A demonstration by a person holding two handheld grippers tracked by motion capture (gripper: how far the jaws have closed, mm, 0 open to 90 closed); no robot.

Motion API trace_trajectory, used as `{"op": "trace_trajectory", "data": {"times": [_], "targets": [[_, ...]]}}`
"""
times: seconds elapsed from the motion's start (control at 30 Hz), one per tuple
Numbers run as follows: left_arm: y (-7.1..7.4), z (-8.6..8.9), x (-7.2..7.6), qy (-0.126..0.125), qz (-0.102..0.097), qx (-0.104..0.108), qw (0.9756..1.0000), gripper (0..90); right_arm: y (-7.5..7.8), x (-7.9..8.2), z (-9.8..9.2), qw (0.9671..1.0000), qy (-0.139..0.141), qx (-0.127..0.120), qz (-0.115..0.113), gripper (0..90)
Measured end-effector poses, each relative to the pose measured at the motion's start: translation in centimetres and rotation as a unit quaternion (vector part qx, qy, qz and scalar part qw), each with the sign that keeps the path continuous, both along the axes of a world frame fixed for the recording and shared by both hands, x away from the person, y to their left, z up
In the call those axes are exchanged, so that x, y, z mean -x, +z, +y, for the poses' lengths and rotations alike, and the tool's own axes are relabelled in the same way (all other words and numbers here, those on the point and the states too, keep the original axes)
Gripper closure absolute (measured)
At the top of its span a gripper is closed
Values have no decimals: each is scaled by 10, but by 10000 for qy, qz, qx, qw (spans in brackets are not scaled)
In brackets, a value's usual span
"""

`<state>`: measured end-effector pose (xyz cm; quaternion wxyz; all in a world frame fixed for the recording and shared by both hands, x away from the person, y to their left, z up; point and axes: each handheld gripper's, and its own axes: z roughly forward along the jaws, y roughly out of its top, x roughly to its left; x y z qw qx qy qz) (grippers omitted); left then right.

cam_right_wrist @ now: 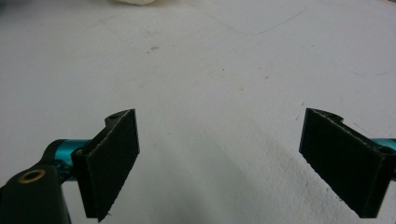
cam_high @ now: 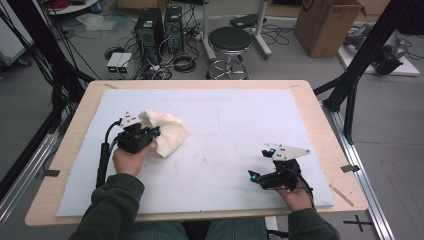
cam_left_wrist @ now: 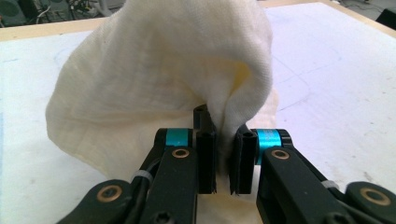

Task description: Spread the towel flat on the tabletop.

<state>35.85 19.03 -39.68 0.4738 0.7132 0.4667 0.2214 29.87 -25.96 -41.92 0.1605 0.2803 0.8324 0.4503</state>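
A cream cloth (cam_high: 167, 132) lies bunched on the white mat at the left of the table. My left gripper (cam_high: 150, 134) is shut on a fold of it. In the left gripper view the cloth (cam_left_wrist: 159, 70) rises in a hump above my left gripper (cam_left_wrist: 225, 154), and a pinched fold runs down between the two black pads. My right gripper (cam_high: 261, 164) rests low over the mat near the front right, jaws wide apart. In the right gripper view nothing sits between the pads of my right gripper (cam_right_wrist: 219, 158), and a bit of the cloth (cam_right_wrist: 133, 2) peeks in at the top edge.
The white mat (cam_high: 225, 140) covers most of the wooden table (cam_high: 320, 115). Past the far edge stand a black stool (cam_high: 229, 42), computer towers (cam_high: 152, 27) with cables, and a cardboard box (cam_high: 325, 25). A thin wooden stick (cam_high: 341, 195) lies at the front right corner.
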Motion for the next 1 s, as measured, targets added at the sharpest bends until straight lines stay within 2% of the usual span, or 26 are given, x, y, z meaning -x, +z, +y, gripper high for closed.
{"op": "trace_trajectory", "data": {"times": [0.23, 0.43, 1.0], "targets": [[2, -14, 4, -158, -47, 103, 9998, 830, 0, -1, 1, 10000, 23, 10, 10, 115], [3, -28, 6, -329, -41, 96, 9994, 831, -1, -1, 1, 10000, 35, 3, 30, 115], [2, -68, 12, -549, -37, 287, 9981, 830, 0, -2, 1, 10000, 51, 2, -9, 115]]}}
